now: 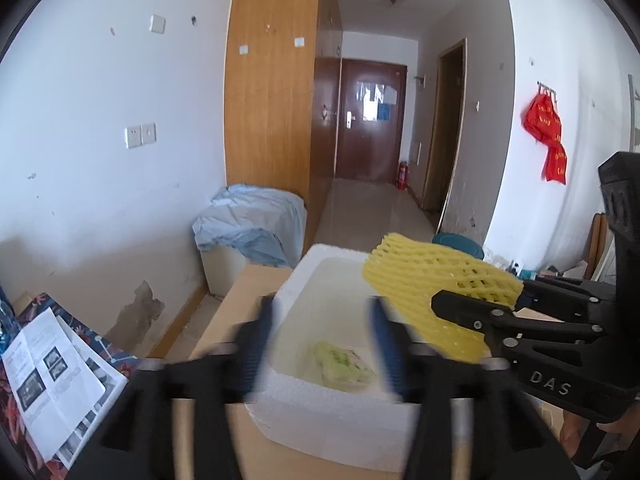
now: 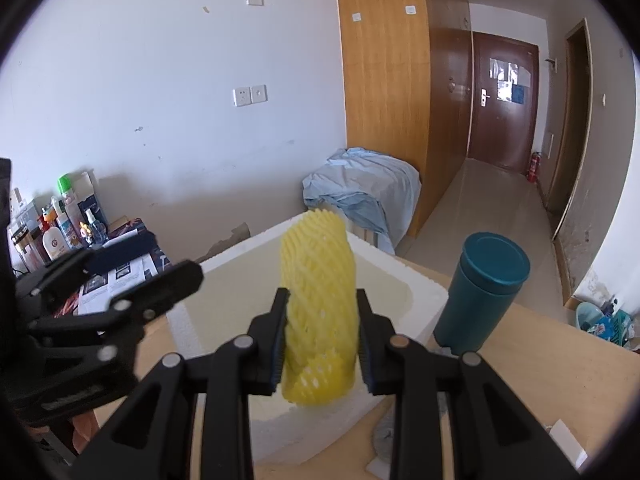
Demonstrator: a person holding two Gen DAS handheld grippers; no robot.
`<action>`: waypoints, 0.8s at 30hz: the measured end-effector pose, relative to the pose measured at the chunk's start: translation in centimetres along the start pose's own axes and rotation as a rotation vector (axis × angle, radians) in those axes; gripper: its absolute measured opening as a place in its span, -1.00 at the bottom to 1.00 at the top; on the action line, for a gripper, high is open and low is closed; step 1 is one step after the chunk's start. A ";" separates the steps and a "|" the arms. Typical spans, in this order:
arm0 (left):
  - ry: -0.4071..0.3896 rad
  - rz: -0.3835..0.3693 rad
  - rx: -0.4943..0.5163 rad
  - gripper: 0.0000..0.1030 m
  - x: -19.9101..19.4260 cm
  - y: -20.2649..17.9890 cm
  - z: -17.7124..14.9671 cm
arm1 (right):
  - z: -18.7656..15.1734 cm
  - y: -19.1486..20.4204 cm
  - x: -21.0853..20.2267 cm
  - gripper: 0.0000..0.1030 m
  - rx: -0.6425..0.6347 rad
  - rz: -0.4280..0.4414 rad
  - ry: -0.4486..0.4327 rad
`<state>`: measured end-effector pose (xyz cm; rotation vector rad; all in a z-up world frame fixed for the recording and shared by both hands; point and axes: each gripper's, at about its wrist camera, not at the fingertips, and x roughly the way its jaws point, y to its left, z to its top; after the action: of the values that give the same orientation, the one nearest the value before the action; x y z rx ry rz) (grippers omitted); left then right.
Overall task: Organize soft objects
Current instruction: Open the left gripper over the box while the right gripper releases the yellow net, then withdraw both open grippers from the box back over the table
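1. Nearest my left camera are the left gripper (image 1: 324,344) fingers, blurred and spread wide apart over the white foam box (image 1: 320,412); nothing sits between them
2. Below that gap, a pale green packet (image 1: 346,366) lies flat on the box floor, close to the near wall
3. The box sits on a light wooden table (image 2: 560,364). A teal lidded cup (image 2: 482,292) stands upright just beside the box's right corner as my right camera sees it
4. To the left of the table I see printed leaflets (image 1: 52,376) on a patterned cloth, and bottles and cartons (image 2: 60,224) grouped against the white wall
5. Beyond the table, a pale blue sheet (image 1: 252,220) covers something low next to the tall wooden wardrobe (image 1: 272,80); a brown door (image 1: 370,120) closes the corridor, with a red extinguisher (image 1: 402,175) beside it
6. Red bags (image 1: 546,136) hang on the right wall
7. My right gripper (image 2: 322,344) is clamped on the yellow foam net sleeve (image 2: 318,304), both pads pressing its lower half
8. The sleeve hangs above the box, off its floor. Its long axis runs away from the right gripper, along the fingers, with the free end rising towards the box's far rim
9. In the left view the right gripper reaches in from the right, partly in front of the sleeve, which lies slanted with its free end up and to the left
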<state>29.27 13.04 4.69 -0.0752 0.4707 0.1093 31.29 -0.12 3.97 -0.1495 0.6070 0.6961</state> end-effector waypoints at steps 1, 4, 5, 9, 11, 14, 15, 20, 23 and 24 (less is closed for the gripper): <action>-0.017 -0.001 -0.002 0.33 -0.3 0.0 0.0 | 0.0 0.0 -0.1 -0.26 -0.002 -0.001 -0.002; -0.025 0.001 -0.011 0.40 -0.8 0.2 0.3 | 0.1 0.1 -0.4 0.06 0.009 0.003 -0.017; -0.025 0.005 -0.011 0.43 -0.9 0.3 0.3 | 0.2 0.2 -0.6 0.25 0.011 0.000 -0.028; -0.030 0.015 -0.025 0.48 -1.2 0.6 0.3 | 0.4 0.2 -1.2 0.33 0.010 -0.002 -0.054; -0.030 0.017 -0.025 0.48 -1.3 0.6 0.3 | 0.4 0.1 -1.3 0.33 0.012 0.001 -0.055; -0.031 0.018 -0.028 0.48 -1.6 0.6 0.3 | 0.3 0.0 -1.7 0.33 0.016 -0.004 -0.060; -0.032 0.017 -0.031 0.48 -1.7 0.6 0.3 | 0.3 0.1 -1.9 0.33 0.017 -0.003 -0.060; -0.036 0.012 -0.035 0.48 -2.7 0.4 0.2 | -0.1 0.0 -3.3 0.33 0.025 -0.006 -0.071; -0.043 0.001 -0.033 0.49 -3.7 0.0 -0.1 | -0.6 0.2 -4.4 0.33 0.030 -0.013 -0.078; -0.045 0.000 -0.028 0.50 -4.1 -0.2 -0.2 | -0.9 0.3 -4.9 0.33 0.032 -0.013 -0.081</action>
<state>25.57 12.47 6.37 -0.0995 0.4240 0.1172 27.78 -2.92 6.05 -0.0948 0.5388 0.6761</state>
